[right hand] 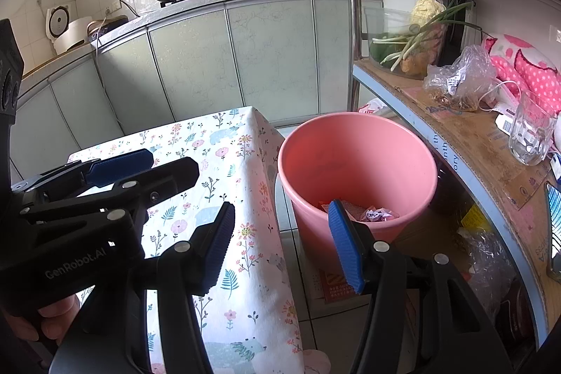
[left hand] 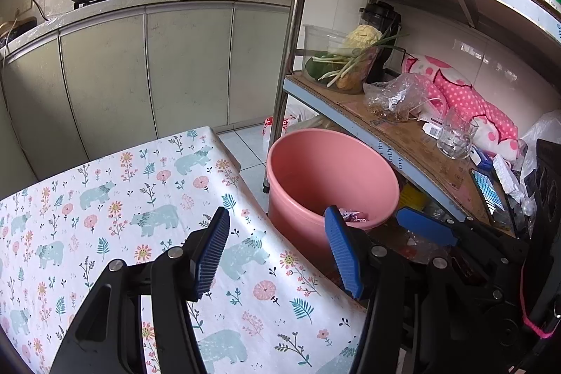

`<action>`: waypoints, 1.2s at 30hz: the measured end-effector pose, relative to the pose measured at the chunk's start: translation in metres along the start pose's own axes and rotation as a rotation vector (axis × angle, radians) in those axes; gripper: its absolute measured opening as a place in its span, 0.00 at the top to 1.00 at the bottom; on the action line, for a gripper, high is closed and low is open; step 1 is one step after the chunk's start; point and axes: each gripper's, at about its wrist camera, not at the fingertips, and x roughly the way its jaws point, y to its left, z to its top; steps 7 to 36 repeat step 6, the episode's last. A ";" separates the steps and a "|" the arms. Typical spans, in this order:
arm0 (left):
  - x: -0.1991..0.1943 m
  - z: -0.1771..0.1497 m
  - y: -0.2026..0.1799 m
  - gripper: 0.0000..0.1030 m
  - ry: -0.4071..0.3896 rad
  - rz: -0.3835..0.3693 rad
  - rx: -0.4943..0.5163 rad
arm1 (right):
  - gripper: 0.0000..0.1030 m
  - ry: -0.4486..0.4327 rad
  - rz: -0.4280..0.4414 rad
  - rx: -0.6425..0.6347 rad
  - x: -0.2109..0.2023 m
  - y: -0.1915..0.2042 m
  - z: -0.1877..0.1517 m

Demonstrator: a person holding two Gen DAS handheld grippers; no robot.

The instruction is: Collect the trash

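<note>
Kitchen cabinets back a flowered tablecloth (left hand: pixel 115 198) where the left gripper (left hand: pixel 277 255) hovers, jaws spread and empty — then the right gripper (right hand: pixel 280 244), likewise spread, beside the pink bucket (right hand: pixel 357 163) holding crumpled wrappers (right hand: pixel 377 213).

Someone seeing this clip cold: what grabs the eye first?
The pink bucket on the floor between the table and the metal shelf, with crumpled wrappers at its bottom. Next, the floral bear-print tablecloth on the table, left of the bucket. In front, both hand-held grippers, left and right, stand open and empty, blue pads apart.
</note>
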 end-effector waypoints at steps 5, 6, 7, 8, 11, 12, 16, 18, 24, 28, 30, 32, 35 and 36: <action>0.000 0.000 0.002 0.46 0.002 -0.003 0.000 | 0.45 0.000 -0.001 -0.001 0.000 0.000 0.000; 0.000 0.000 0.001 0.46 0.001 -0.003 0.000 | 0.45 -0.001 -0.001 -0.002 0.000 0.000 0.000; 0.000 0.000 0.001 0.46 0.001 -0.003 0.000 | 0.45 -0.001 -0.001 -0.002 0.000 0.000 0.000; 0.000 0.000 0.001 0.46 0.001 -0.003 0.000 | 0.45 -0.001 -0.001 -0.002 0.000 0.000 0.000; 0.000 0.000 0.001 0.46 0.001 -0.003 0.000 | 0.45 -0.001 -0.001 -0.002 0.000 0.000 0.000; 0.000 0.000 0.001 0.46 0.001 -0.003 0.000 | 0.45 -0.001 -0.001 -0.002 0.000 0.000 0.000; 0.000 0.000 0.001 0.46 0.001 -0.003 0.000 | 0.45 -0.001 -0.001 -0.002 0.000 0.000 0.000; 0.000 0.000 0.001 0.46 0.001 -0.003 0.000 | 0.45 -0.001 -0.001 -0.002 0.000 0.000 0.000; 0.000 0.000 0.001 0.46 0.001 -0.003 0.000 | 0.45 -0.001 -0.001 -0.002 0.000 0.000 0.000; 0.000 0.000 0.001 0.46 0.001 -0.003 0.000 | 0.45 -0.001 -0.001 -0.002 0.000 0.000 0.000; 0.000 0.000 0.001 0.46 0.001 -0.003 0.000 | 0.45 -0.001 -0.001 -0.002 0.000 0.000 0.000; 0.000 0.000 0.001 0.46 0.001 -0.003 0.000 | 0.45 -0.001 -0.001 -0.002 0.000 0.000 0.000; 0.000 0.000 0.001 0.46 0.001 -0.003 0.000 | 0.45 -0.001 -0.001 -0.002 0.000 0.000 0.000; 0.000 0.000 0.001 0.46 0.001 -0.003 0.000 | 0.45 -0.001 -0.001 -0.002 0.000 0.000 0.000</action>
